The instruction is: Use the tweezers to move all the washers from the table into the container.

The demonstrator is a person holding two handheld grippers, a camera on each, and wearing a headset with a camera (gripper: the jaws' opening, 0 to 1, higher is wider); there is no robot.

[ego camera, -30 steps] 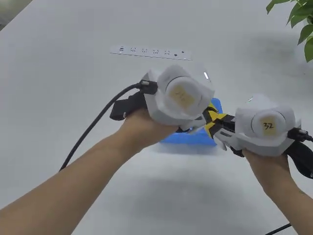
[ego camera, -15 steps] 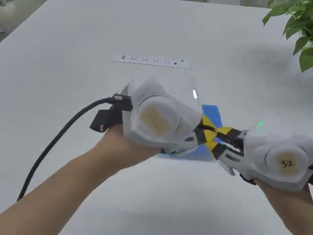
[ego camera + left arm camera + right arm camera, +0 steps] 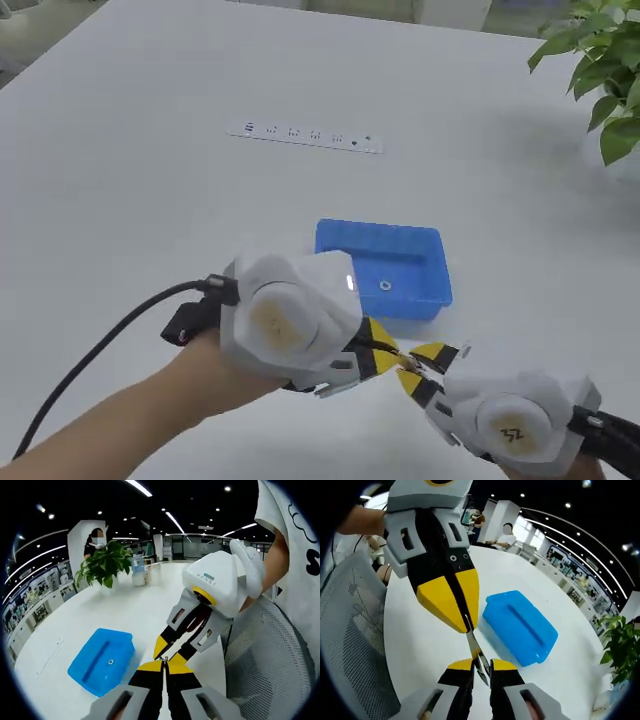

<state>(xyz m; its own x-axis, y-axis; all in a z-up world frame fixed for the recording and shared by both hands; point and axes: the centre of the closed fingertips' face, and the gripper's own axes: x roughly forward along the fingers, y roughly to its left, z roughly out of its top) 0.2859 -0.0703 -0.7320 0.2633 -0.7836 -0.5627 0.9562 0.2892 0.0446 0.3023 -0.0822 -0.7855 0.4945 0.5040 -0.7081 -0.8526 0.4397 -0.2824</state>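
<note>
The blue container (image 3: 345, 243) sits mid-table with one small washer (image 3: 385, 286) inside it; it also appears in the left gripper view (image 3: 90, 672) with the washer (image 3: 111, 662), and in the right gripper view (image 3: 520, 627). Near the table's front edge, my left gripper (image 3: 385, 358) and right gripper (image 3: 420, 374) meet tip to tip. Thin metal tweezers (image 3: 474, 650) run between them. My left gripper (image 3: 163, 666) is shut on one end and my right gripper (image 3: 481, 667) on the other. The other gripper's yellow fingertips (image 3: 452, 597) face mine.
A white power strip (image 3: 305, 137) lies at the far side of the table. A green plant (image 3: 600, 70) stands at the far right. A black cable (image 3: 100, 345) trails from the left gripper. A grey mesh chair (image 3: 270, 665) is beside the table.
Both grippers have drawn back toward the near edge, away from the blue container, which now shows whole with its washer. The head camera has also tilted.
</note>
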